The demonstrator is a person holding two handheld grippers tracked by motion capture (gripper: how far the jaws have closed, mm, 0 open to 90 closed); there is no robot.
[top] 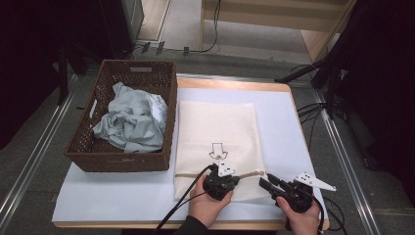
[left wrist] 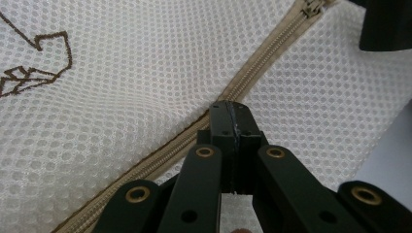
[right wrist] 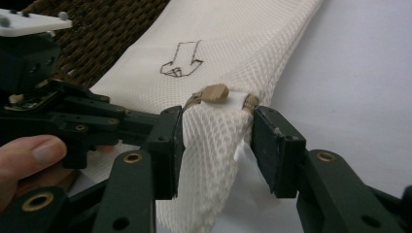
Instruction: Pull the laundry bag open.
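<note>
Two grippers: both mine, both at the near end of the mesh laundry bag [top: 215, 134], which lies flat on the white table cover [top: 284, 117].
Left gripper [top: 219, 182]: my jaws are pressed tight together, tips down on the bag right at the beige zipper [left wrist: 252, 68]; whether any mesh is caught between them I cannot tell.
Right gripper [right wrist: 217, 141]: my jaws stand on either side of the bag's near right corner, which is bunched and raised between them. The left pad [right wrist: 167, 145] touches the mesh; the right pad [right wrist: 274, 145] sits just beside it, and I cannot tell if it presses.
Zipper pull [right wrist: 214, 93]: the tan tab lies on top of the bunched corner, just past my right fingertips, at the zipper's end.
White label [right wrist: 250, 174]: a small tag hangs from the corner under my right jaw.
Bag: cream mesh, with a small brown arrow-like mark [top: 218, 151] printed near the zipper.
Wicker basket [top: 147, 161]: brown, just beside the bag's left edge, holding a crumpled grey garment [top: 132, 120].
Hands: one hand [top: 208, 205] wraps the left gripper's body, the other hand [top: 301, 218] holds the right gripper at the table's near edge.
</note>
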